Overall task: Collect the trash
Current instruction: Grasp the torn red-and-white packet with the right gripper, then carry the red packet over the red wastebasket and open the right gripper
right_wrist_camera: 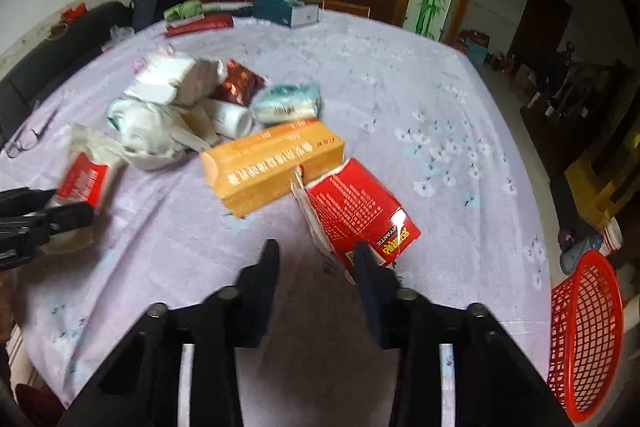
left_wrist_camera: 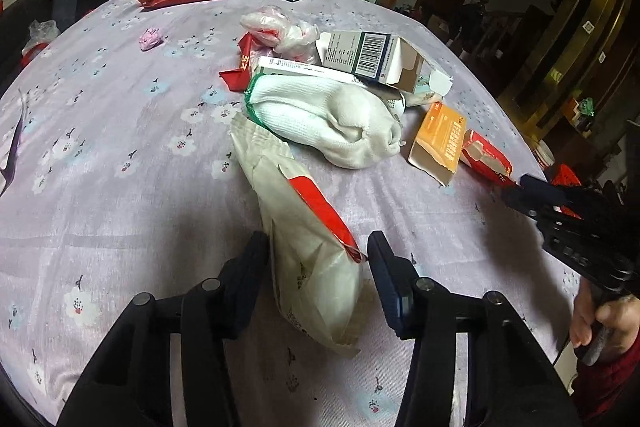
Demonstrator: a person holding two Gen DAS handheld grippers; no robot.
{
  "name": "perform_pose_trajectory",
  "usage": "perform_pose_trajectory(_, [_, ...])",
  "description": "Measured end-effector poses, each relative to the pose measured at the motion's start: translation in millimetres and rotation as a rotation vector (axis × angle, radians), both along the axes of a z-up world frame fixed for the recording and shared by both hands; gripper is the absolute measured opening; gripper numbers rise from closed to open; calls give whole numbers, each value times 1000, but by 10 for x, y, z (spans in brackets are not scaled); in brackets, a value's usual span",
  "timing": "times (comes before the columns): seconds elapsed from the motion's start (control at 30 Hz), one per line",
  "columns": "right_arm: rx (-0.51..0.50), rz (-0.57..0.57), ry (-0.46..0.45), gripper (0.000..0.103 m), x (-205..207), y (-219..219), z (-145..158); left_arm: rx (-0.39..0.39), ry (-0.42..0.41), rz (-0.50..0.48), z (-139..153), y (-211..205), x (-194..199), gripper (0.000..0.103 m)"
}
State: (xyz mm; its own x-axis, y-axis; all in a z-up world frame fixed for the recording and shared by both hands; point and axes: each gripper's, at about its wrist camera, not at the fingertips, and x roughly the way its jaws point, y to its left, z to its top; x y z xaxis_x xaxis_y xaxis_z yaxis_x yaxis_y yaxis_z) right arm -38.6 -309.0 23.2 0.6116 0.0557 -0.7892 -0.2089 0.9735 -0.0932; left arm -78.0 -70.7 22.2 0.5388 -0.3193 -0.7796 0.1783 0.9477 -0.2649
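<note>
A: How do the left tongs (left_wrist_camera: 318,255) stand?

B: Spread wide, one finger on each side of the white-and-red wrapper (left_wrist_camera: 308,227) that lies flat on the lilac-covered surface (left_wrist_camera: 120,155). Neither pad presses it.

A: And beyond their tips?

B: A white knit glove (left_wrist_camera: 328,115), then the barcode carton (left_wrist_camera: 372,57) with its flap open; the orange box (left_wrist_camera: 438,137) lies ahead to their right.

A: The right tongs (right_wrist_camera: 316,255)?

B: Also released. The red torn carton (right_wrist_camera: 356,207) lies just ahead, its near corner against their right finger, nothing clamped. The orange box (right_wrist_camera: 272,167) touches it further on. A red mesh basket (right_wrist_camera: 586,339) stands off the surface edge, well to their right.
</note>
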Motion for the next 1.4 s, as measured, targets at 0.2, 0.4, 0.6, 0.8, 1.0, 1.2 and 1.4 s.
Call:
perform_pose_trajectory(0.2, [60, -41, -32, 1, -64, -121, 32, 6, -38, -18, 36, -6, -119, 44])
perform_pose_trajectory(0.4, [255, -75, -88, 1, -333, -366, 278, -16, -90, -62, 210, -73, -264, 44])
perform_pose_trajectory(0.6, [487, -115, -101, 1, -607, -678, 413, -18, -144, -153, 411, -359, -357, 44])
perform_pose_trajectory(0.8, [559, -136, -139, 1, -877, -818, 537, -7, -173, -245, 519, -725, -392, 44])
perform_pose_trajectory(1.0, [548, -141, -148, 1, -1003, -845, 529, 10, -186, -302, 534, -994, -423, 44])
perform_pose_trajectory(1.2, [585, -170, -165, 1, -1073, -992, 538, 28, -196, -350, 578, -1210, -440, 44])
perform_pose_trajectory(1.4, [615, -206, -189, 1, -1172, -1200, 584, 41, -200, -402, 586, -1471, -455, 44])
